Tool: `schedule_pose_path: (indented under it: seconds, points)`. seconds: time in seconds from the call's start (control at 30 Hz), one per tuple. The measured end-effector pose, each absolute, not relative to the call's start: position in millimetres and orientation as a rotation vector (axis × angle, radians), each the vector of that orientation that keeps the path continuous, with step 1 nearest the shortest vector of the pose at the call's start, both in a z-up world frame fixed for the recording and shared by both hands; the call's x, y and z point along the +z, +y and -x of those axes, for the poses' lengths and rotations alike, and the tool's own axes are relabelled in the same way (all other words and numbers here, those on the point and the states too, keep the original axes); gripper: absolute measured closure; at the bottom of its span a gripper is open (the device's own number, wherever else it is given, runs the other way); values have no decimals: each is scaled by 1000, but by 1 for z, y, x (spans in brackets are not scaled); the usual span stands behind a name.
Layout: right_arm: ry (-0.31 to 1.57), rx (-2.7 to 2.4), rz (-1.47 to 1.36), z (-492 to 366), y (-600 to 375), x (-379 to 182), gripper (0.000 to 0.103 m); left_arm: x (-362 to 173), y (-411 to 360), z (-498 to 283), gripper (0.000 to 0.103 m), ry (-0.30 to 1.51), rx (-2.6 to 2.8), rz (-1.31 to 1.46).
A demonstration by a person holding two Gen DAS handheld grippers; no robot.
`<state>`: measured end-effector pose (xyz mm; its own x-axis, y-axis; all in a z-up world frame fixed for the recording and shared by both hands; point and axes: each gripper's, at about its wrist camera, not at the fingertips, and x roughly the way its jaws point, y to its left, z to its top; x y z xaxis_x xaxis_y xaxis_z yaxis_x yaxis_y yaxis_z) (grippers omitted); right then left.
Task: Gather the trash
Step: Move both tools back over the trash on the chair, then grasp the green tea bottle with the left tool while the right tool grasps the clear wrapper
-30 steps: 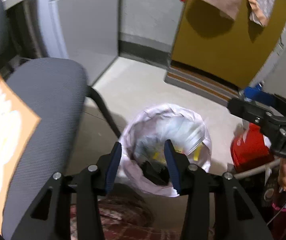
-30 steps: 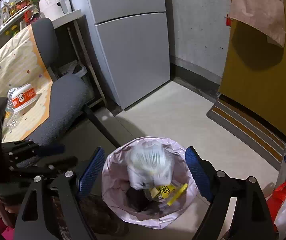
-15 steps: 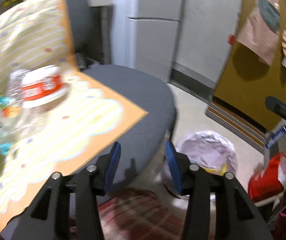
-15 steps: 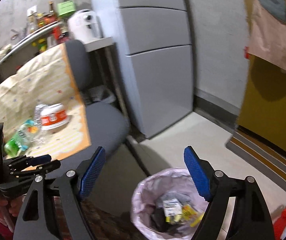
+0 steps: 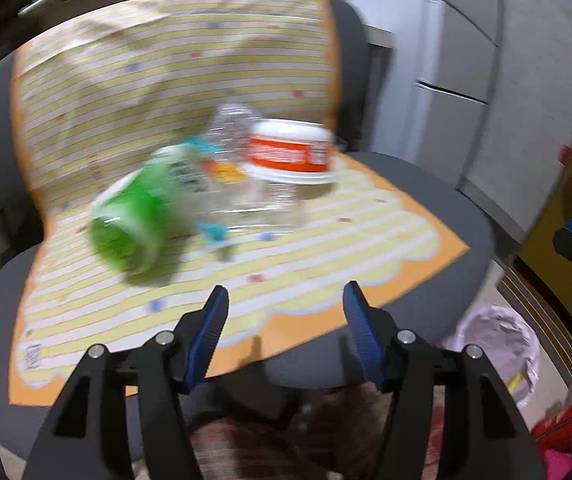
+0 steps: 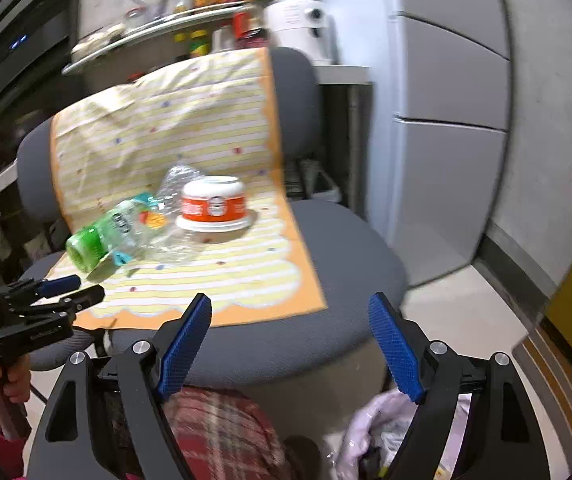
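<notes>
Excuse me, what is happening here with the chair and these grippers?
A person is collecting trash with two hand-held grippers. The left gripper and right gripper are both open and empty; the left jaws have just been opening. Both point at a cloth-covered chair holding a green-labelled bottle, a crumpled clear bottle and an upside-down red-and-white bowl. The lined trash bin stands beside the chair.

Two bottles (image 6: pixel 126 228); one bowl (image 6: pixel 214 204); one bin (image 5: pixel 501 344)

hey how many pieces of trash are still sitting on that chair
3, all on the striped mat: a green-labelled bottle lying at the left, a crushed clear bottle in the middle, and a white-and-orange bowl upside down at the right. Smaller scraps may be hidden behind them.
</notes>
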<state>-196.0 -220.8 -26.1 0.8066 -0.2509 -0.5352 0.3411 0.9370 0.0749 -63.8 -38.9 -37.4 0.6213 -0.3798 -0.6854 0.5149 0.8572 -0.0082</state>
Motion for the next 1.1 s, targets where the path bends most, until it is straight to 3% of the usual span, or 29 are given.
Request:
schedule_pose_path:
  seconds: [0.3, 0.5, 0.57, 1.1]
  points:
    - [592, -146, -83, 120, -165, -31, 25, -36, 42, 31, 41, 731, -298, -111]
    - [591, -27, 14, 65, -113, -36, 56, -40, 71, 13, 41, 730, -219, -84]
    - [598, 6, 25, 48, -101, -40, 60, -42, 77, 6, 41, 729, -207, -76]
    - [727, -30, 311, -73, -38, -88, 58, -51, 113, -21, 41, 761, -197, 27]
